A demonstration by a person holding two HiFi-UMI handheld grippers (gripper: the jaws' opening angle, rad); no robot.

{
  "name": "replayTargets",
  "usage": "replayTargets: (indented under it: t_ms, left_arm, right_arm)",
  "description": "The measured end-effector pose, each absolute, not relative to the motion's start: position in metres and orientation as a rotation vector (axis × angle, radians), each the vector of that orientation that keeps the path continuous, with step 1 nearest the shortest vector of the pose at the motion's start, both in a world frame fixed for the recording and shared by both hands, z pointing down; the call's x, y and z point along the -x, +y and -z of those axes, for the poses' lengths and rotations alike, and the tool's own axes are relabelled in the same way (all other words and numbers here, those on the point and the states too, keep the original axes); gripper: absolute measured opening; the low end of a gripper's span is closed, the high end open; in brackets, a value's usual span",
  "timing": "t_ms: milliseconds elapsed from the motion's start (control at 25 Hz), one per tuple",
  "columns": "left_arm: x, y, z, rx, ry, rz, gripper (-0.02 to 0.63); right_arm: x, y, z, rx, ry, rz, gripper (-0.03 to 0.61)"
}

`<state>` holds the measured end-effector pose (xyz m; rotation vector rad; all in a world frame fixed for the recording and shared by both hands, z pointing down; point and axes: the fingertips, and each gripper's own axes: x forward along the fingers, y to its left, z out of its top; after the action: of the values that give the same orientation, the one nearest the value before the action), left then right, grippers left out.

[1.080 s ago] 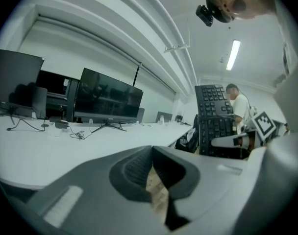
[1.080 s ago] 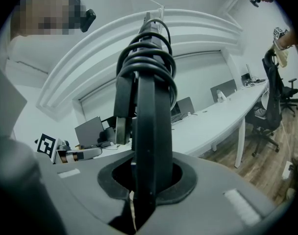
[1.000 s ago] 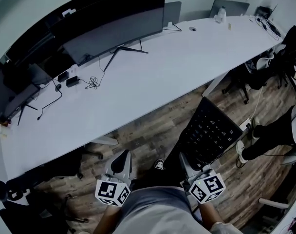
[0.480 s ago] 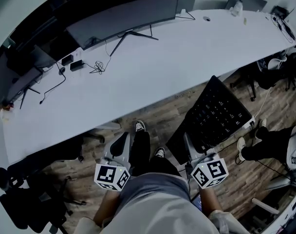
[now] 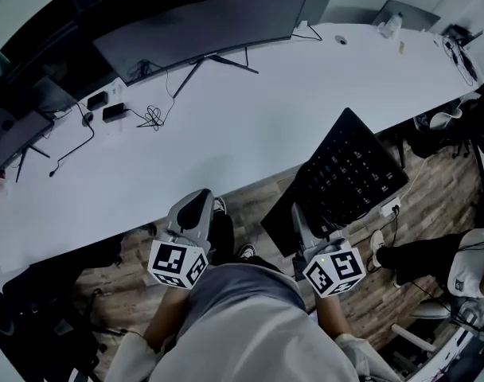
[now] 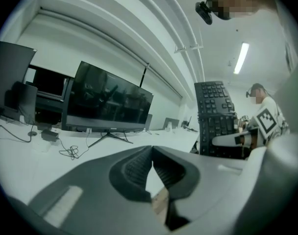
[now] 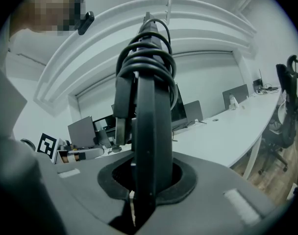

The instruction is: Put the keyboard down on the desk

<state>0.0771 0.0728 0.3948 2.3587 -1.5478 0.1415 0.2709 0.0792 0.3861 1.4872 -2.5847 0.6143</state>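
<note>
A black keyboard (image 5: 349, 177) stands tilted on its long edge, gripped at its near end by my right gripper (image 5: 303, 223), which is shut on it. Its far end hangs over the front edge of the white desk (image 5: 226, 142). In the right gripper view the keyboard (image 7: 148, 131) shows edge-on between the jaws, with its coiled cable (image 7: 148, 58) at the top. My left gripper (image 5: 199, 205) hovers just before the desk's front edge, left of the keyboard, shut and empty. In the left gripper view its jaws (image 6: 152, 156) meet, and the keyboard (image 6: 215, 116) stands upright to the right.
A wide curved monitor (image 5: 202, 30) on a splayed stand sits at the back of the desk, with cables and small adapters (image 5: 115, 111) to its left. Another screen (image 5: 397, 10) and a bottle (image 5: 391, 26) are at the far right. A seated person's legs (image 5: 421, 253) and office chairs (image 5: 465, 122) are on the right.
Both grippers and the keyboard have moved forward toward the desk. The keyboard's far end now overlaps the desk's front edge. Neither gripper's jaws have changed.
</note>
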Motion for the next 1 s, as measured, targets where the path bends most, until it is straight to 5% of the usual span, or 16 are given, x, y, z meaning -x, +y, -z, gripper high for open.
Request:
replayTargets:
  t_ms: [1000]
  left_arm:
    - [0.051, -0.094, -0.369, -2.391, -1.502, -0.03, 0.0]
  right_arm:
    - [-0.141, -0.095, -0.357, -1.527, -2.552, -0.592, 0.069]
